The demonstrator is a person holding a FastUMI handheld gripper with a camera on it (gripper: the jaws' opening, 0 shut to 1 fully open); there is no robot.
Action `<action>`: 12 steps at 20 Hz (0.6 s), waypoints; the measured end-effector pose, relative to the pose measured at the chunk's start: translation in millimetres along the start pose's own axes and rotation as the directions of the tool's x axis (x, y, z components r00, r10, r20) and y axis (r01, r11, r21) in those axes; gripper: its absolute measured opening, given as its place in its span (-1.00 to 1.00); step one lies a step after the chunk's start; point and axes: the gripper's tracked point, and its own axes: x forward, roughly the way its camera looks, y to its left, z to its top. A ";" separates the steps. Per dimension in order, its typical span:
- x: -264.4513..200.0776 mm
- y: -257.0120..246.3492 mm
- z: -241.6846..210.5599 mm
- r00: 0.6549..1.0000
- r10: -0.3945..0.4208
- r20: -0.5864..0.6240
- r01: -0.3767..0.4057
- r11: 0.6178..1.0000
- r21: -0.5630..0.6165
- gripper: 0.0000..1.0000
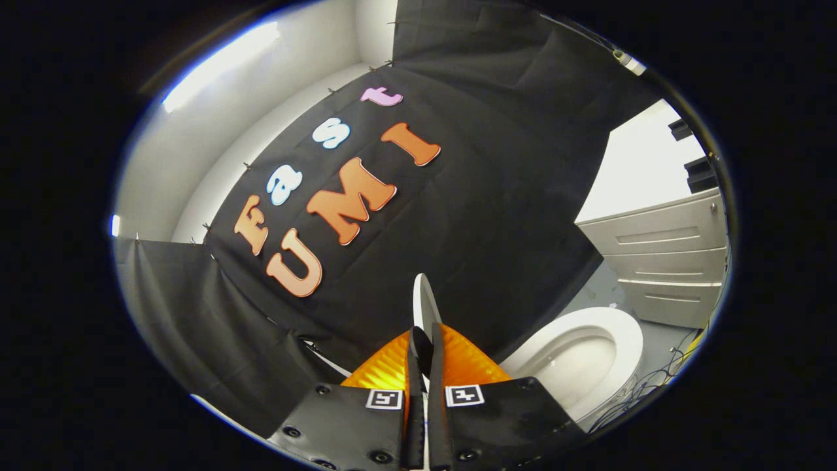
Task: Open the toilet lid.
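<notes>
The thin white plastic toilet lid [425, 297] stands raised, seen edge-on and rising from between the fingers toward the black cloth wall [497, 196], while the white oval toilet seat and bowl [588, 356] lie uncovered off to the side. By that, the opening looks largely done; what seems left is tipping the lid fully back to rest and letting go. The tool [422, 347] is nearly closed, both fingers pressing on the lid's edge with only its thickness between them. Beyond the bowl, a grey drawer cabinet [660, 261] stands on the floor.
</notes>
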 end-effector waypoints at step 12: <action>10.3 103.1 -40.7 0.995 0.093 -0.024 -0.095 0.988 -0.118 -0.79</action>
